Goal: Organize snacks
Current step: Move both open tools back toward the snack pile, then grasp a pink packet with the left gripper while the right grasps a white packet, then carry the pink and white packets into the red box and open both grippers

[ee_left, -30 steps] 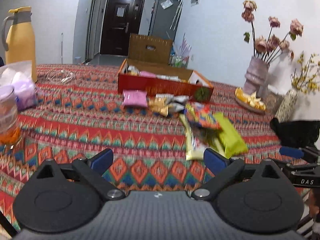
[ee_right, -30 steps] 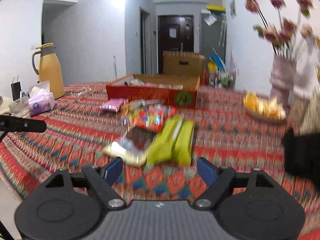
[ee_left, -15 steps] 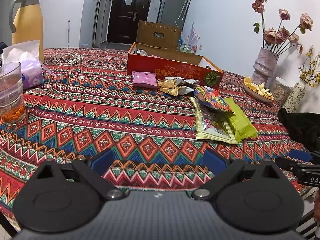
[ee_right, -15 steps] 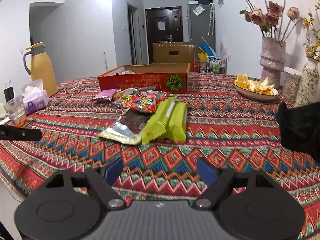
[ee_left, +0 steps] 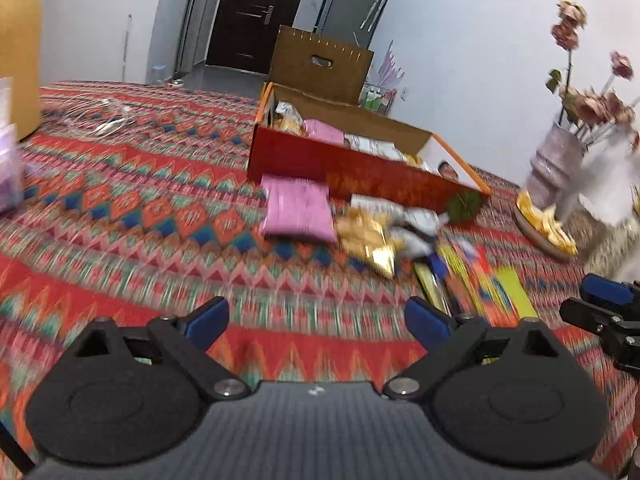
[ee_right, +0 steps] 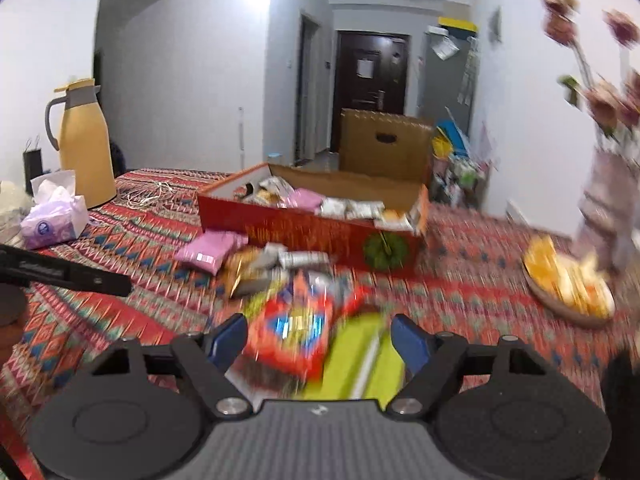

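Observation:
A red cardboard box (ee_left: pixel 360 176) (ee_right: pixel 312 232) stands open on the patterned tablecloth with several snack packs inside. In front of it lie a pink packet (ee_left: pixel 298 210) (ee_right: pixel 208 250), a gold packet (ee_left: pixel 368 240) and silver packets (ee_left: pixel 416 220). My left gripper (ee_left: pixel 316 316) hovers over bare cloth short of the pink packet, jaws closing, nothing between them. My right gripper (ee_right: pixel 319 336) hangs above a red-orange bag (ee_right: pixel 292 332) and a green packet (ee_right: pixel 356 356). Its jaws are closing too, with those packs seen between the fingers but untouched. The picture is blurred by motion.
A yellow thermos (ee_right: pixel 86 148) and a tissue pack (ee_right: pixel 54 216) stand at the left. A plate of orange chips (ee_right: pixel 568 284) and a vase of flowers (ee_right: pixel 608 208) are at the right. A white cable (ee_right: pixel 148 196) lies beyond, and a brown box (ee_right: pixel 384 140) behind the table.
Both grippers have moved forward over the table toward the box, so the loose snacks are much nearer. The right gripper's fingers now stand a little closer together.

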Available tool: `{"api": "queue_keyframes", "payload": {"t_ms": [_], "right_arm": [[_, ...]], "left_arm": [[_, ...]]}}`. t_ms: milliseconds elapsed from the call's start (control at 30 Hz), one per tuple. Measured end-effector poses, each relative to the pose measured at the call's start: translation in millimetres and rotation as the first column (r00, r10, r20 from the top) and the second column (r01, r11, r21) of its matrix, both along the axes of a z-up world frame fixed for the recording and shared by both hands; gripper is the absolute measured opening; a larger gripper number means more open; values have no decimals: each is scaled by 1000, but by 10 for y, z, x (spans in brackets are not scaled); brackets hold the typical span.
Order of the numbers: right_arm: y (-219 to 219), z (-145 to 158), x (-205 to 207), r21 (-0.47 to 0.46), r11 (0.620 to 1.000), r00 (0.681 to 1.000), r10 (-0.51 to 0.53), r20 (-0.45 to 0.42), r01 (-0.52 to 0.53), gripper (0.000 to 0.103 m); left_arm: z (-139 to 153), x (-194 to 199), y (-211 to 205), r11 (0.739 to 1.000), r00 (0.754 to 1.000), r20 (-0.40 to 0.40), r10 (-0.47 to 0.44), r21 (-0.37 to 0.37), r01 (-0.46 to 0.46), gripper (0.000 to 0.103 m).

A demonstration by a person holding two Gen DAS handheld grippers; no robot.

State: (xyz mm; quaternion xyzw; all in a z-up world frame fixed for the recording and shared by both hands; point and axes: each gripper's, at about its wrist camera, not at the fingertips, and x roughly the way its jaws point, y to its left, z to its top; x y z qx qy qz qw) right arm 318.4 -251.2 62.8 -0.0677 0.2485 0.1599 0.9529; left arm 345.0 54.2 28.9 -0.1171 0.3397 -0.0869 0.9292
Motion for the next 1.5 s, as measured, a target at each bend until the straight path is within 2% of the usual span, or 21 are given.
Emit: {"api": "queue_keyframes", "payload": {"t_ms": [200, 300, 400, 467, 567, 600, 667, 800, 967, 1100, 1300, 1500], "right_arm": [[329, 46, 901, -76, 992, 994, 97, -47, -100, 75], [509, -61, 1285, -95, 985, 986, 132, -99, -141, 75], [686, -247, 1594, -143, 974, 977, 152, -152, -174, 74], [744, -354, 1739, -167, 969, 972, 155, -175, -184, 69], [753, -461, 1922, -161, 966, 962, 163, -219, -200, 61], [747, -486, 1967, -155, 966, 959, 166, -232, -205, 60], [719, -522, 2039, -116, 969, 950, 185, -252, -219, 50], [696, -555, 2075, -84, 970, 942, 199, -269, -229, 46], [564, -449, 1917, -71, 981, 961, 158, -229, -178, 43], [302, -212, 1552, -55, 993, 984, 96, -147, -105, 42], [-41, 93, 649, -18, 999, 999, 36, -23, -36, 41], [-248, 123, -333, 18, 1000, 1000, 13, -8, -13, 42]], "left_arm": [[-72, 863, 7, 999, 998, -30, -47, -8, 47, 94], [-176, 1180, -27, 998, 998, -51, -47, 31, 48, 90], [-306, 1409, -51, 998, 997, -61, -46, 34, 48, 86], [-352, 1504, -83, 997, 998, -40, -55, 52, 57, 85], [-386, 1574, -156, 992, 998, -13, -66, 104, 67, 72], [-393, 1579, -180, 991, 998, -4, -67, 117, 67, 69], [-403, 1575, -210, 988, 997, 10, -75, 139, 73, 64], [-374, 1485, -277, 972, 993, 38, -112, 211, 102, 60], [-216, 1275, -206, 978, 995, 55, -77, 199, 65, 59], [38, 795, -82, 984, 994, 104, -30, 175, 11, 59], [315, -103, -88, 982, 981, 192, 23, 181, -59, 59], [423, -920, -147, 986, 979, 202, 38, 152, -70, 60]]}}
